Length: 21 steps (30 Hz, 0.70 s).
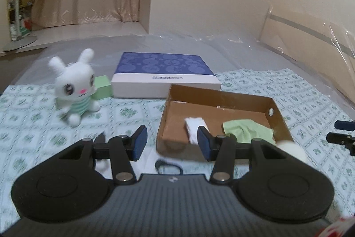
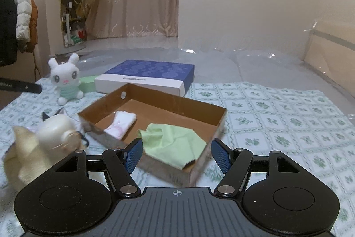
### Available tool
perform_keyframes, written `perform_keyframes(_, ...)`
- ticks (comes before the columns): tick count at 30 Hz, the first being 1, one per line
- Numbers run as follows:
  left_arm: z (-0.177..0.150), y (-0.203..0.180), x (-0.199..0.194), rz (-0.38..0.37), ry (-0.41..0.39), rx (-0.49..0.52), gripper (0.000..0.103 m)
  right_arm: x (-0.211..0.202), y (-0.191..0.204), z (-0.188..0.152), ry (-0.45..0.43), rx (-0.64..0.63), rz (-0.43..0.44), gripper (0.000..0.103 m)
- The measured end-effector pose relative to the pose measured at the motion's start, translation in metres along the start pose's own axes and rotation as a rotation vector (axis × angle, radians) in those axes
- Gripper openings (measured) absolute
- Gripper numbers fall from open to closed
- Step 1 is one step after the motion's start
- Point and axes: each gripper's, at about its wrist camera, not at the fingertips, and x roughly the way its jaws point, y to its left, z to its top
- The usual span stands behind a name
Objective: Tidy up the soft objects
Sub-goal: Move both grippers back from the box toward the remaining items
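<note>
The cardboard tray (image 2: 218, 117) is open on top, and its floor lies bare toward 12 o'clock behind the folded white cloth (image 2: 121, 123) and the green cloth (image 2: 175, 146); its upright walls bar any level way in. At 12 o'clock beyond it the blue-and-white box (image 2: 142, 77) lies flat, close against the tray's far wall. At 10 o'clock the white rabbit toy (image 2: 65, 81) sits with a green block (image 2: 87, 82) just behind, bare bedspread (image 2: 277, 126) in front of it. At 9 o'clock a cream plush toy (image 2: 44, 141) crowds the tray's near left corner. From 1 to 4 o'clock the bedspread lies free.
</note>
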Motion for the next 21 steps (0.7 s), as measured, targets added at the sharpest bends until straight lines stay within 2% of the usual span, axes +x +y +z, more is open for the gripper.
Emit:
perform_keyframes(6, -0.04, -0.003, -0.06, 0.001, -0.009, -0.072, 0.045, -0.059, 0.022, -0.02, -0.023, 0.013, -0.008, 0.068)
perform_keyframes(11, -0.072, -0.011, -0.105, 0.014, -0.024, -0.079, 0.046, -0.102, 0.049, -0.039, -0.056, 0.007, 0.005, 0.068)
perform_keyframes(21, -0.134, -0.033, -0.164, 0.075, -0.036, -0.083, 0.052, -0.154, 0.093, -0.085, -0.065, 0.078, 0.032, 0.068)
